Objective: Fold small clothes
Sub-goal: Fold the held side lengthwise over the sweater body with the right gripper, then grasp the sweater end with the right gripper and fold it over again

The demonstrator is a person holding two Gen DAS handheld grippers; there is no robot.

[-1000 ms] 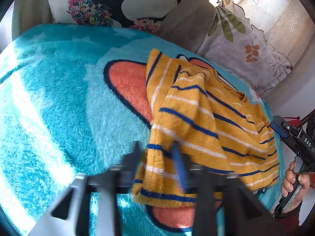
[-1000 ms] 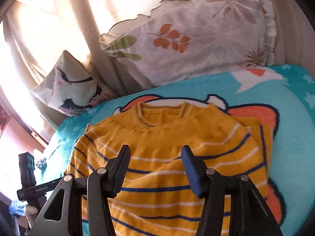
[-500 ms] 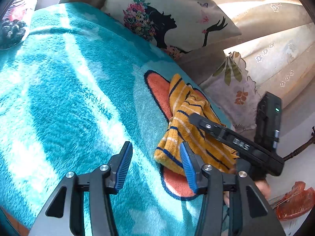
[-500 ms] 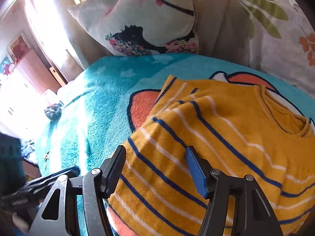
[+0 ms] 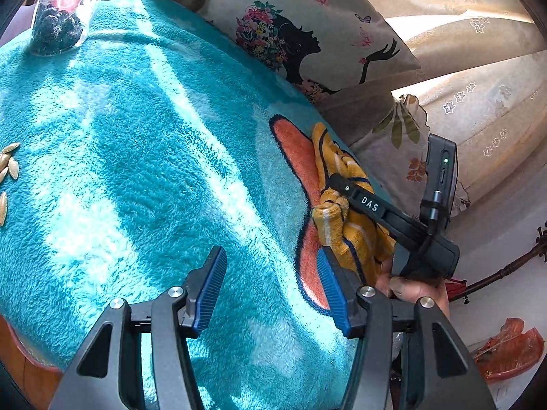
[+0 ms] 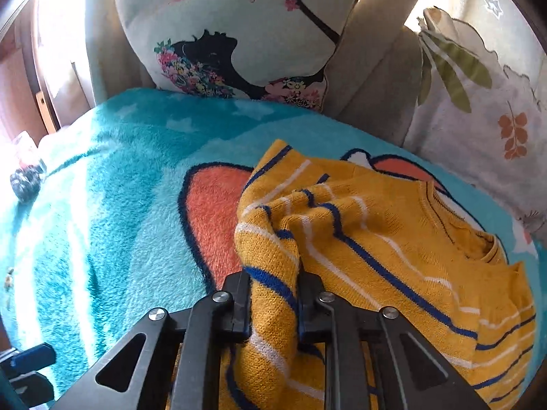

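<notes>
Our right tongs (image 6: 275,302) have just closed on a bunched fold of the striped yellow sweater (image 6: 393,249) lying on the teal blanket (image 6: 112,205); our left tongs (image 5: 271,288) hover half-open over bare blanket, empty

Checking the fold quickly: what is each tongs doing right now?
Left tongs: open, empty, over the blanket.
Right tongs: just closed, pinching the yellow striped sweater.

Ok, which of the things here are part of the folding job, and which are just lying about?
Part of the job:
- yellow striped sweater
- right hand-held gripper, shut on a bunched fold of it
- left hand-held gripper, open over the blanket

Lying about:
- teal blanket
- plastic cup
- seeds
- silhouette pillow
- leaf-print pillow
</notes>
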